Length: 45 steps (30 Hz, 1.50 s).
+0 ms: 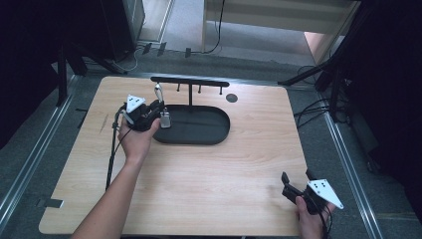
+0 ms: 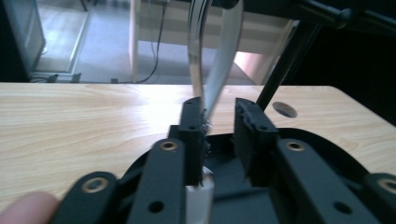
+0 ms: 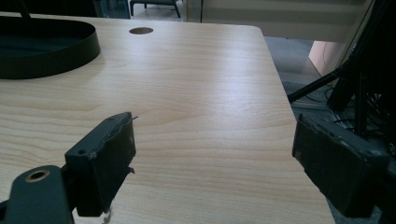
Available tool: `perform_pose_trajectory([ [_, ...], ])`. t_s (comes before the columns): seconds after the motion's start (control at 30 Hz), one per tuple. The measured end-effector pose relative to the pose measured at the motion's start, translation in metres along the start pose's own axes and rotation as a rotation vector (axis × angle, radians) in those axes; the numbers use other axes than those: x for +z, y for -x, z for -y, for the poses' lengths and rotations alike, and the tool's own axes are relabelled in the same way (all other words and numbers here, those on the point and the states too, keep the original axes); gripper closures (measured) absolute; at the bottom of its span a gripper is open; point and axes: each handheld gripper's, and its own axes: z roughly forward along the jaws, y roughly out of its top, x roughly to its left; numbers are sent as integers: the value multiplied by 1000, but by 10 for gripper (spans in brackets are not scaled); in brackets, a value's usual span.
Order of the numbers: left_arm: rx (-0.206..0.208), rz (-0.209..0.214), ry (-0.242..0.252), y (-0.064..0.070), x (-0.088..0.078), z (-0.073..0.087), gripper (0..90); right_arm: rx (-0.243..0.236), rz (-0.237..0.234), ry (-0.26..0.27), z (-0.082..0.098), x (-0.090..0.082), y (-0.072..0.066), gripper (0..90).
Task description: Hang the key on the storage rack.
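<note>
A wooden table and its surroundings

We see a wooden table (image 1: 209, 169), a round hole (image 1: 231, 97) near its far edge, and grey floor (image 1: 239, 42) beyond.

The surface (image 1: 209, 174) is a pale wood-grain top with rounded corners. On it rests a black oval tray (image 1: 199, 134) with a low rim — a thin upright post (image 1: 190, 95) rises from the tray's far edge and carries a black crossbar (image 1: 189, 81) with short pegs. Beyond the tray, toward the far right corner, a round dark hole (image 1: 231, 97) is set in the wood. The near half, in front of the tray, is bare wood.
</note>
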Motion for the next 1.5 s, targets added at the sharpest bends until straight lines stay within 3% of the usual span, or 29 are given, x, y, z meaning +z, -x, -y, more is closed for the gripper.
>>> perform_pose_trajectory([
  [0.13,-4,35,30,-1,-5,1,619,-3,0,0,0,0,0,131],
  [0.17,5,39,43,-1,-7,1,554,-3,0,0,0,0,0,131],
  [0.2,19,36,51,-1,-8,2,554,-3,0,0,0,0,0,131],
  [0.3,4,56,79,-3,-15,1,470,-4,2,-1,0,0,0,131],
  [0.53,-53,34,-3,-11,-36,-4,190,-9,3,-2,0,0,-1,131],
  [0.63,-50,32,-11,-16,-48,-4,95,-12,4,-2,0,1,-1,131],
  [0.7,-46,53,-9,-20,-55,-3,81,-13,5,-2,0,1,-1,131],
  [0.77,-36,94,-4,-24,-66,0,0,-13,5,-5,0,1,-2,131],
  [1.13,-46,87,40,-49,-116,11,0,-31,15,-10,0,1,-3,131],
  [1.5,-58,31,63,-82,-166,46,0,-32,13,-13,0,1,-4,131],
])
